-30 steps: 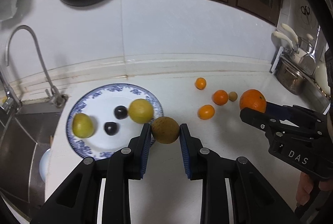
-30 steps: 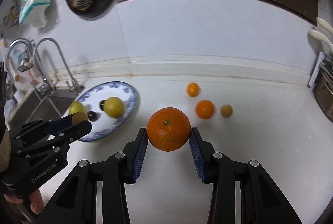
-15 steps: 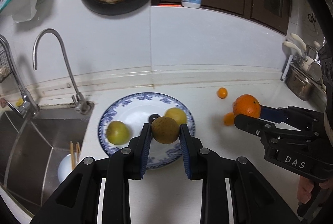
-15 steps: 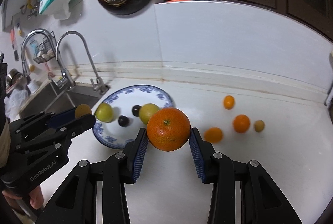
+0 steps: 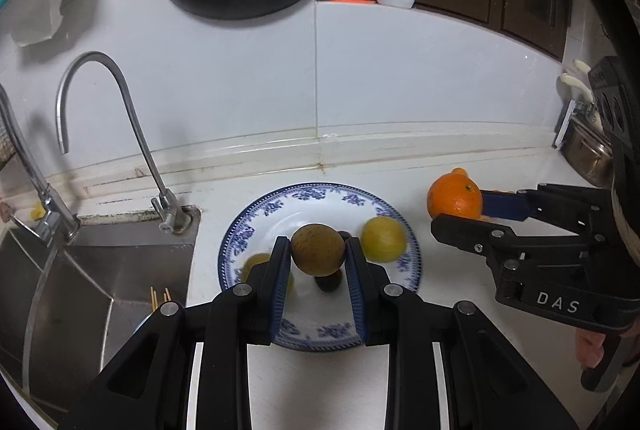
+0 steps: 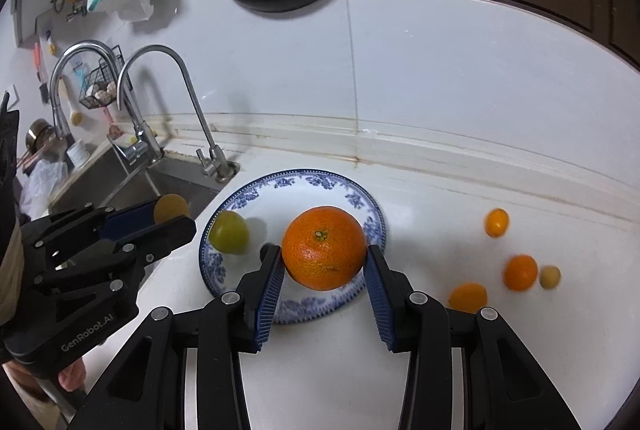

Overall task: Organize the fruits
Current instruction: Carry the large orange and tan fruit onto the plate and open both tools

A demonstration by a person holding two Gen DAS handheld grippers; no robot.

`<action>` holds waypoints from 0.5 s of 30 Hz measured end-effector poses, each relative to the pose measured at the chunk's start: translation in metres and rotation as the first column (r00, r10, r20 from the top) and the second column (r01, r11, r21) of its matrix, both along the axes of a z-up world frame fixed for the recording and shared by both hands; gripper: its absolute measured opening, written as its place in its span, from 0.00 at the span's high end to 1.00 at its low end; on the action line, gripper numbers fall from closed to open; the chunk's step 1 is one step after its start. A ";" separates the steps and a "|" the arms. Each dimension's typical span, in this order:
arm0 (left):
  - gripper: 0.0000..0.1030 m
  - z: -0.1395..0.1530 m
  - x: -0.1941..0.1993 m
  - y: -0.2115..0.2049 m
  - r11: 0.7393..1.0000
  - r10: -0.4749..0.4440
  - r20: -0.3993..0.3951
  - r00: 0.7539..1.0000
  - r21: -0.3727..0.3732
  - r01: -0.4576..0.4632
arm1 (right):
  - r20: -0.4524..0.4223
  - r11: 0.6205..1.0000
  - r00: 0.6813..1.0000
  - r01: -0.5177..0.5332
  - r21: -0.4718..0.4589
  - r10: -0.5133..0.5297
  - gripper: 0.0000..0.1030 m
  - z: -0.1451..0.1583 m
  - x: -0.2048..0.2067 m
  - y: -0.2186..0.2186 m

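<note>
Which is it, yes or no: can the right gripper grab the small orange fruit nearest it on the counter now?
Probably not: the right gripper is shut on the big orange, though the small orange fruit lies unobstructed.

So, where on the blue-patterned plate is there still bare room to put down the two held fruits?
The far half of the blue-and-white patterned plate, toward the wall, is bare. The near half is crowded: a yellow round fruit on the right, a yellow-green fruit on the left, dark small fruits in the middle.
</note>
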State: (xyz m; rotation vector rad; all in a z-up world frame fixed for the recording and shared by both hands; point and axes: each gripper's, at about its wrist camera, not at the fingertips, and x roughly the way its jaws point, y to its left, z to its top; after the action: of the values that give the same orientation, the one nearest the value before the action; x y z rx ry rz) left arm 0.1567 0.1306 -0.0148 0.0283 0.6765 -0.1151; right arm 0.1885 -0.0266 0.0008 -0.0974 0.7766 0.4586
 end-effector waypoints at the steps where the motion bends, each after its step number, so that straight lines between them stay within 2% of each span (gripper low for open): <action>1: 0.73 -0.001 0.004 0.002 1.000 -0.002 -0.007 1.000 -0.002 0.002 | -0.010 1.000 1.000 -0.004 -0.010 0.003 0.59 -0.002 0.008 0.005; 15: 0.73 -0.035 0.089 0.028 0.999 -0.037 -0.178 0.983 -0.010 0.036 | -0.195 0.993 0.978 -0.090 -0.078 0.073 0.59 -0.041 0.096 0.046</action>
State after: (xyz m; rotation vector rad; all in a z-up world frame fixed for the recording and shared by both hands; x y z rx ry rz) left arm 0.2456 0.1583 -0.0496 0.0245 0.8551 -0.1562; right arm 0.2849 0.0196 -0.0401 -0.1679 0.9851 0.5176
